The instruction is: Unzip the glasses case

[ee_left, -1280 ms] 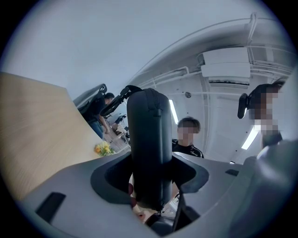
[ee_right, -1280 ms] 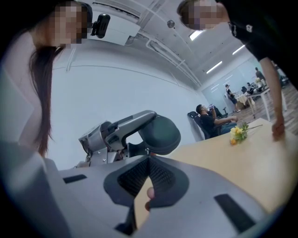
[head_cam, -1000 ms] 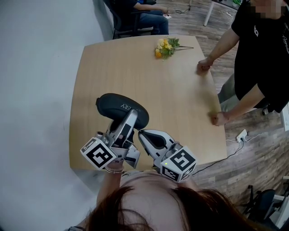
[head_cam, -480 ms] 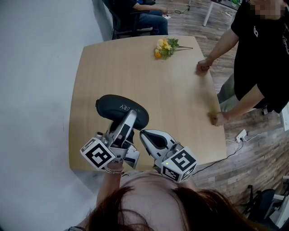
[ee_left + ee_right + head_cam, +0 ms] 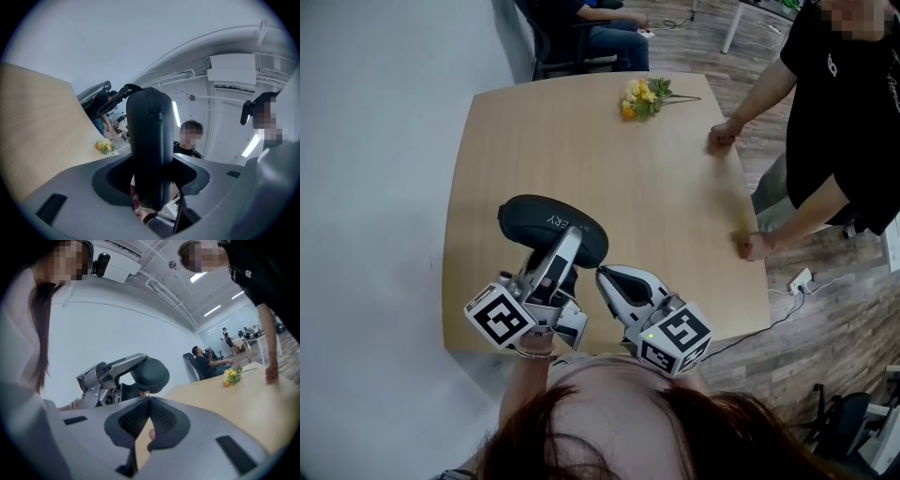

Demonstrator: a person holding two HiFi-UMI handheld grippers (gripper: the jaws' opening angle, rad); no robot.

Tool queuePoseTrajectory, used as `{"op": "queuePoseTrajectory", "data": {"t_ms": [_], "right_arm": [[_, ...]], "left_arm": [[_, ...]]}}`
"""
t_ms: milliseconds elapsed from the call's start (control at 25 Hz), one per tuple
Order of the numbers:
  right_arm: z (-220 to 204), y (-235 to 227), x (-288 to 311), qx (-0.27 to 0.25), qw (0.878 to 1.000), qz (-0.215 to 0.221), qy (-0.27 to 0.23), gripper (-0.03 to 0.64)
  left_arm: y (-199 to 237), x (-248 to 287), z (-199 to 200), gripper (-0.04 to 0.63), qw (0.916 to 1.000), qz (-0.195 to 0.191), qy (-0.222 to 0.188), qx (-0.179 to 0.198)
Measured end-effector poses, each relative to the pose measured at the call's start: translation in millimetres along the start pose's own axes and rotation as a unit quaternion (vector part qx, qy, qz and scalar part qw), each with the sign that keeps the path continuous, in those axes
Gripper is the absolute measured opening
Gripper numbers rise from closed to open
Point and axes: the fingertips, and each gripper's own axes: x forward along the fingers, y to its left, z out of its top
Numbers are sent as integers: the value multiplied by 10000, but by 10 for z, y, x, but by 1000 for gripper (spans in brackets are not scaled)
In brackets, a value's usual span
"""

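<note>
Left gripper view: my left claw (image 5: 151, 161) clamps the glasses case (image 5: 149, 126).
Right gripper view: right claw (image 5: 149, 400) pressed together, empty.
Technique: open, pinch zipper pull, keep case steady.

Glasses case (image 5: 553, 225): black, oval, pale lettering on top, zip seam appears shut. Located over the near-left part of the table (image 5: 609, 159), near end clamped between the left gripper (image 5: 570, 242) jaws.

It looked like an open-plan office: a pale wooden meeting table (image 5: 581, 159) on a plank floor (image 5: 825, 356), a person seated in a dark office chair (image 5: 546, 49), a power strip (image 5: 802, 281) with cable, a ceiling air-conditioning unit (image 5: 233, 75), strip lights (image 5: 212, 310) and more occupied desks (image 5: 248, 336) beyond
</note>
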Motion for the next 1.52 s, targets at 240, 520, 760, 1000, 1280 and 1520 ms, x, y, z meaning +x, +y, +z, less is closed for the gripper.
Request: {"op": "queuePoseTrajectory", "data": {"t_ms": [240,520,760,1000,1280,1520], "right_arm": [[4,-27,0,-33,10000,-34,-8,14],[0,-72,-11,-43,9999,-103,12,14],[-13,-118,-11,-62,9998,-184,41,14],[-23,-136,-10,-121,9996,-230,80,14],[5,-126,-29,-492,9980,-366,127,14],[-39,-185,-16,-952,9934,-552,320,14]], "left_arm": [[6,11,-8,236,10000,-71,45,-22],[20,15,-18,236,9999,-54,74,-41],[37,15,-36,233,9999,-50,142,-15],[60,17,-50,230,9998,-33,180,-50],[53,4,-55,230,9997,-140,97,-155],[107,6,-83,229,9997,-59,223,-79]]}}
